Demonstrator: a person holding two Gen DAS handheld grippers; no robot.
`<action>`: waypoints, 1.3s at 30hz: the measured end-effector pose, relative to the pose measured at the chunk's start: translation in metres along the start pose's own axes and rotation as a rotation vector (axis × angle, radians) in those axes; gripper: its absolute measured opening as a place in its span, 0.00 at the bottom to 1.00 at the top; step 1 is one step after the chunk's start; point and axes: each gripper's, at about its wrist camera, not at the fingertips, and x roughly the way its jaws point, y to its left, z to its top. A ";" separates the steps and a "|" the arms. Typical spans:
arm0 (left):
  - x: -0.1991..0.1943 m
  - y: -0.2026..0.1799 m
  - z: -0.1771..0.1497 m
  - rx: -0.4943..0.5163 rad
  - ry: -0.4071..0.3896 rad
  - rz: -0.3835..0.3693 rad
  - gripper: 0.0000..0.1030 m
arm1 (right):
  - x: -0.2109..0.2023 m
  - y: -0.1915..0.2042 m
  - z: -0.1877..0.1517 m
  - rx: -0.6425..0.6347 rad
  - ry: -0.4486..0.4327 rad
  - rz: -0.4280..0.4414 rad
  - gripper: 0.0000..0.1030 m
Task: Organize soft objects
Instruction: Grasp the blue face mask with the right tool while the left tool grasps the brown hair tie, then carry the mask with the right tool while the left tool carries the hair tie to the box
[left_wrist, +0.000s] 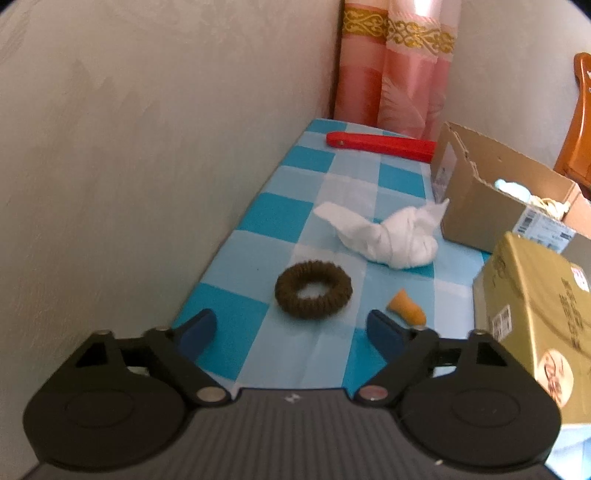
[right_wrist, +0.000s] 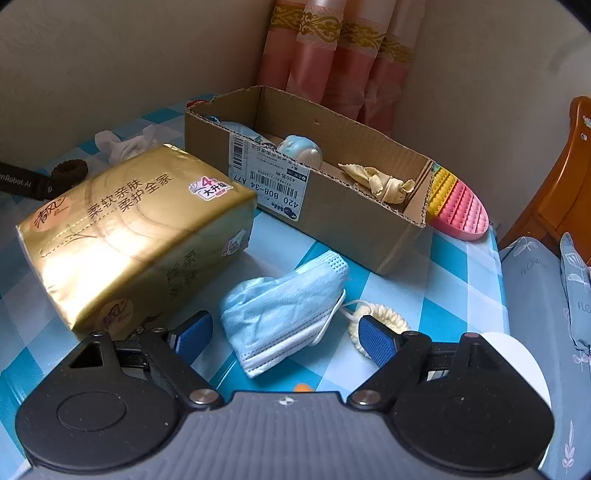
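Hovering released over the checkered tabletop (left_wrist: 258, 214), left claw (left_wrist: 291, 328) lined up on the brown hair tie (left_wrist: 313, 294) lying just ahead between its fingers, white knotted cloth (left_wrist: 388, 236) farther on. Right claw (right_wrist: 286, 330) likewise spread wide, straddling the blue face mask (right_wrist: 284, 310), cream scrunchie (right_wrist: 380, 317) touching its right finger. Cardboard box (right_wrist: 351, 221) waiting beyond, already partly filled. Pick-up stage, apparently; next, lowering and closing gently on each soft item, then carrying to the box.

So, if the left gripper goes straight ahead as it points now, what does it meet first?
Most likely the brown hair tie, lying just ahead of the open left gripper. The white cloth lies beyond it; depth is uncertain.
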 end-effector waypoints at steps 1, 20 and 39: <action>0.002 0.000 0.001 -0.003 0.002 0.000 0.76 | 0.001 0.000 0.001 -0.002 0.000 0.003 0.87; 0.014 0.004 0.014 -0.039 -0.021 0.017 0.50 | 0.009 0.001 0.013 -0.051 0.025 0.064 0.64; -0.020 0.006 0.021 0.005 -0.037 0.002 0.39 | -0.020 -0.005 0.016 -0.056 -0.030 0.053 0.52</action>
